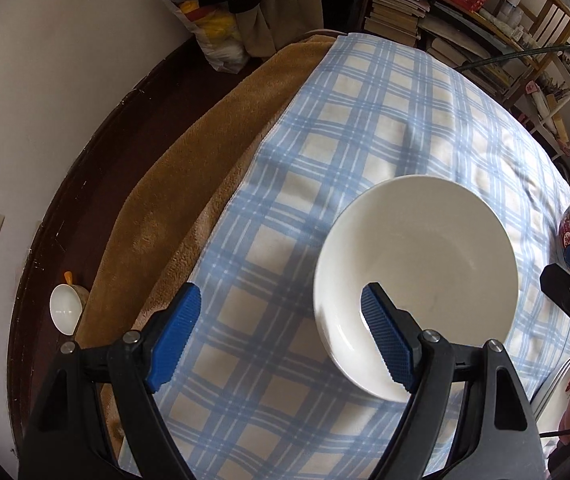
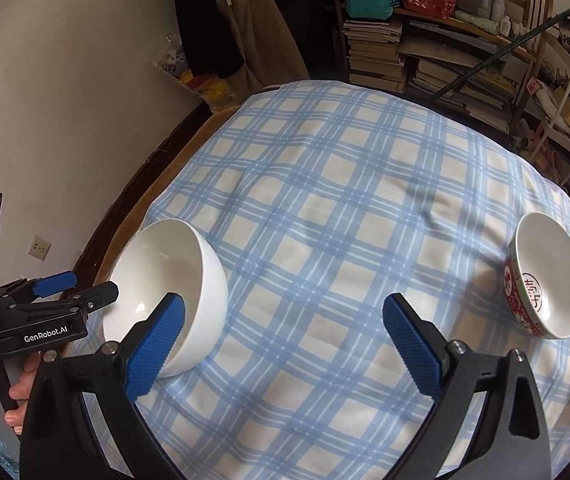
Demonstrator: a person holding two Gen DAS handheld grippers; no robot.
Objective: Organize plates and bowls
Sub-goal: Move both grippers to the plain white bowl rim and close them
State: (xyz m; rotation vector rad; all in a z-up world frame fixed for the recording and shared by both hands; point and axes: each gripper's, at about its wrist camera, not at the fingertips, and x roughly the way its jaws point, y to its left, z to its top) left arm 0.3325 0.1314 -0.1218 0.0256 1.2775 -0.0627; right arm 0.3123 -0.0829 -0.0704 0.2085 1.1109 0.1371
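Bowls sat scattered on the blue checked cloth [image 2: 325, 200]. The plain white bowl [image 1: 417, 280] lay toward the left edge, and the left gripper [image 1: 281, 340] was the nearer one: its jaws stood well apart with nothing between them, one blue pad hanging over the bowl's near rim and the other out over bare cloth. From where I stood, the bowl lay off to the inner side of that claw, so it looked as though the claw would have to shift across for the rim to come between the pads.

The right gripper [image 2: 285, 348] hovered over empty cloth, spread as wide as it seemed to go and holding nothing, the white bowl beside its left pad and a red-patterned bowl [image 2: 545, 276] well off to its right.

The right wrist view alone showed that red bowl whole, with a second red piece cut off at the frame's edge. The left view alone caught white plates [image 1: 561, 380] at the near corner and a small white dish [image 1: 63, 308] down on the floor.
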